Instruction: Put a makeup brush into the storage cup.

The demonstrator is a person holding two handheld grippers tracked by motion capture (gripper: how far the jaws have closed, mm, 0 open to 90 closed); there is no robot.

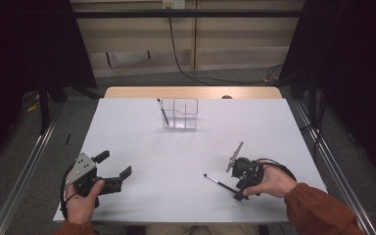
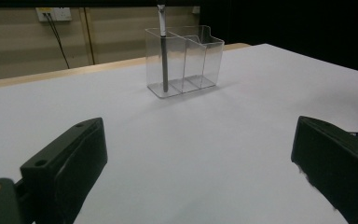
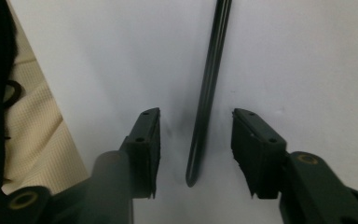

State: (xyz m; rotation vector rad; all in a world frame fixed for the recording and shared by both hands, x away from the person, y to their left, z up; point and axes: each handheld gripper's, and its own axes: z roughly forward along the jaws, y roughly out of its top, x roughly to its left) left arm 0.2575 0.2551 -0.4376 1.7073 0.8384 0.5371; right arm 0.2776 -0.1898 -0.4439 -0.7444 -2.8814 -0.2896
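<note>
Right gripper (image 1: 238, 187) is tilted down over the dark pen (image 3: 208, 93) lying on the white table (image 1: 176, 161); jaws apart, straddling it, not clamped. Left gripper (image 1: 113, 170) hangs wide open, holding nothing.

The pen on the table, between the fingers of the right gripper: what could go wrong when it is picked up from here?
1. The pen lies flat between the open right gripper, and only its end reaches between the fingers. Held so near the end, it may tilt or slip.
2. It is thin and round, so it may roll away as the fingers close.
3. The clear holder already has a pen in its left section.
</note>
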